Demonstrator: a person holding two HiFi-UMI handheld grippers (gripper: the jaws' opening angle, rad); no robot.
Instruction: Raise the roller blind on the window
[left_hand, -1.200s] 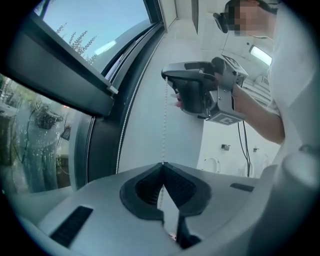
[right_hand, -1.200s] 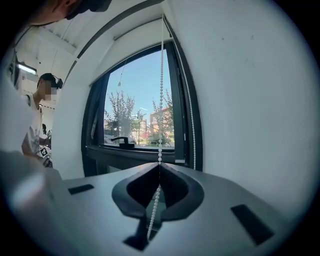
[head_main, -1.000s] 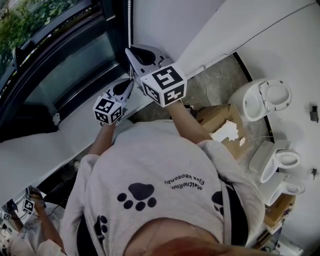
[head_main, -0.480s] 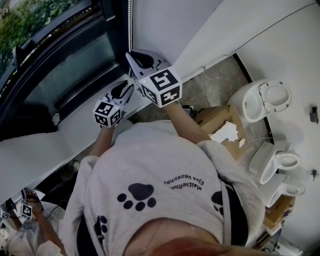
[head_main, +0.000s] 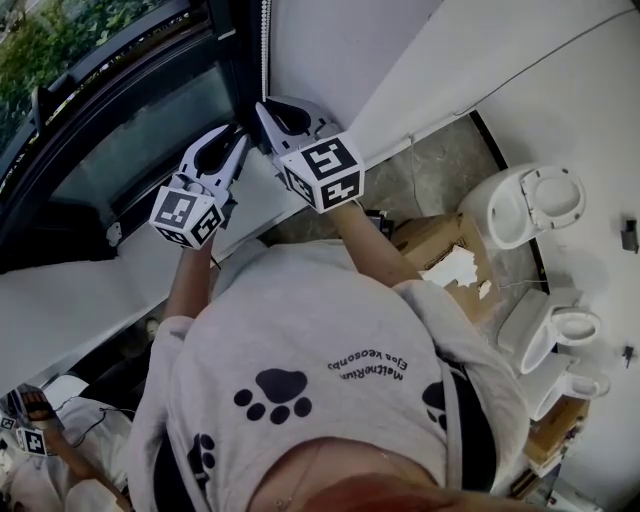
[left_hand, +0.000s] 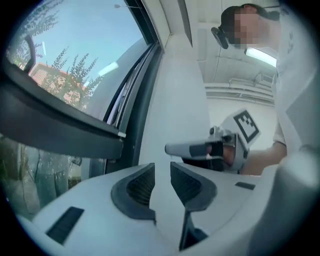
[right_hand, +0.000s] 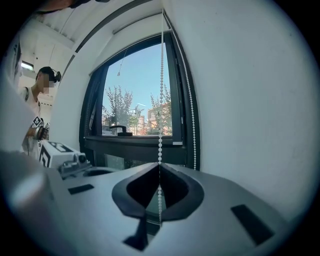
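Bead chain of the roller blind (right_hand: 160, 115): hangs in two strands down the window's right edge, beside the white wall; the nearer strand passes between the right gripper's jaws
Window (right_hand: 135, 95): dark frame, clear glass, trees and sky beyond
Wall (right_hand: 240, 100): plain white, just right of the window
Toilets (head_main: 522, 205): white, on the floor, well apart from the window
Right gripper (right_hand: 159, 169): jaws pressed together on the nearer chain strand
Left gripper (left_hand: 162, 170): just left of the right one, in front of the dark frame; jaws apart, having just been opening, nothing between them
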